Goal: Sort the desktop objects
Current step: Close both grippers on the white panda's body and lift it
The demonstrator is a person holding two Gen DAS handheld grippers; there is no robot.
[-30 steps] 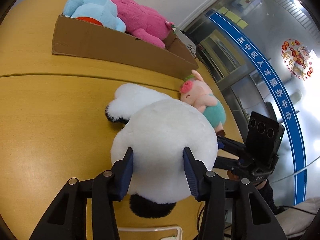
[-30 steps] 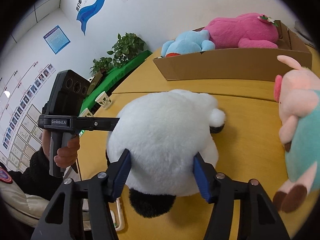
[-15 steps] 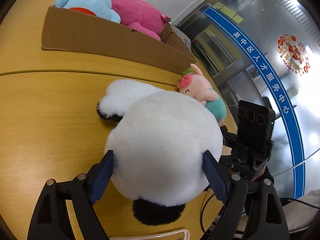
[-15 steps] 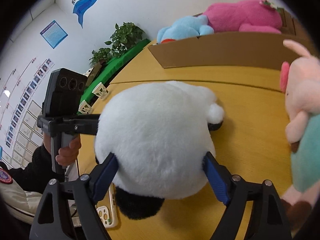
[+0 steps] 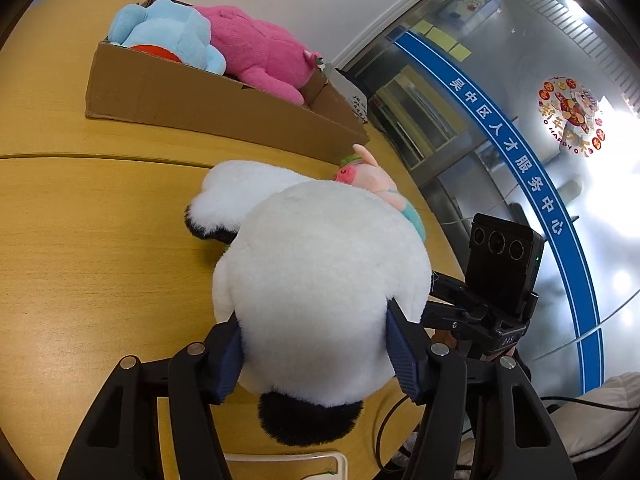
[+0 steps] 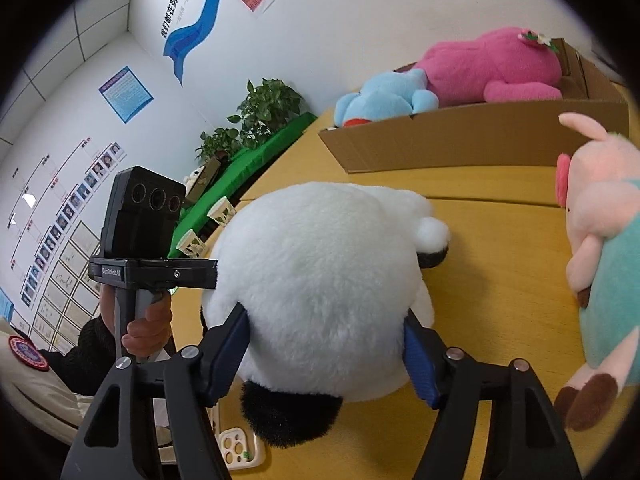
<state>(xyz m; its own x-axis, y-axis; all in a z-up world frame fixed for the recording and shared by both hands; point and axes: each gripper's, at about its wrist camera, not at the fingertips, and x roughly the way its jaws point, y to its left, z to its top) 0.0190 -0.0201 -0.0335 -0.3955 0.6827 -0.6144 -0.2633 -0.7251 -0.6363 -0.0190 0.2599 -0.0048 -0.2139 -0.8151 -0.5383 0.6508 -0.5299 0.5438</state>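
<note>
A: Both sets of jaws have just narrowed; left gripper (image 5: 316,344) and right gripper (image 6: 328,352) each pinch the panda plush (image 5: 320,288).

B: Panda location?

A: On the table (image 5: 80,216), near the cardboard box (image 5: 208,108), beside the pig plush (image 6: 600,248).

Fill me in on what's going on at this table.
A person is sorting plush toys with hand-held tongs. Both the left tongs and the right tongs have just been closing on the white panda, and their pads now press into its fur from both sides. It sits on the table. A blue toy and a pink toy already lie in the box; a pig stands beside the panda.
</note>
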